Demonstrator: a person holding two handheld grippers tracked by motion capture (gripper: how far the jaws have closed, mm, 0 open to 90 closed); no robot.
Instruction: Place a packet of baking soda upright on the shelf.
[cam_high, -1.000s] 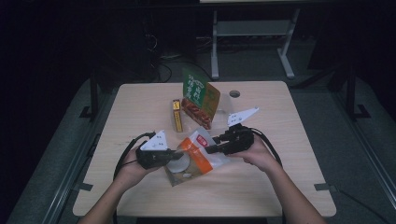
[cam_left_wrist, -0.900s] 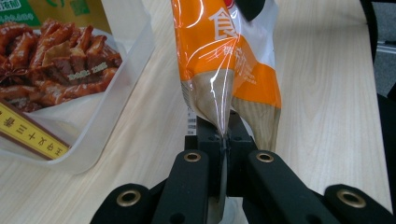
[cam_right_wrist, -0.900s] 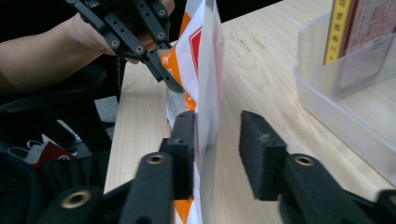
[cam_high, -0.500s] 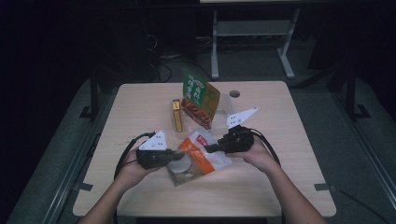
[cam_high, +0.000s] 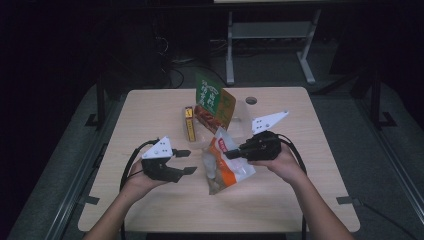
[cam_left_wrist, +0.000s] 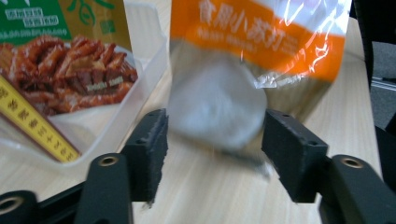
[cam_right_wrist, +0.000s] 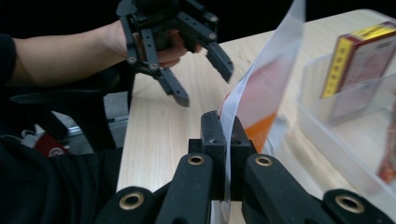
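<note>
Two grippers — right (cam_high: 231, 154) pinching orange pouch (cam_high: 226, 165), left (cam_high: 188, 161) just spread, off it.

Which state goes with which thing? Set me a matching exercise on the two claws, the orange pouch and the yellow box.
Things:
1. left claw
2. right claw
3. orange pouch
4. yellow box

States:
A. lies flat on the table beside the clear tray
B. clamped shut on a thin plastic edge
C. jaws apart, pads pressing on nothing
D. hangs lifted at one end, lower end near the table

Pairs: 1-C, 2-B, 3-D, 4-A
</note>
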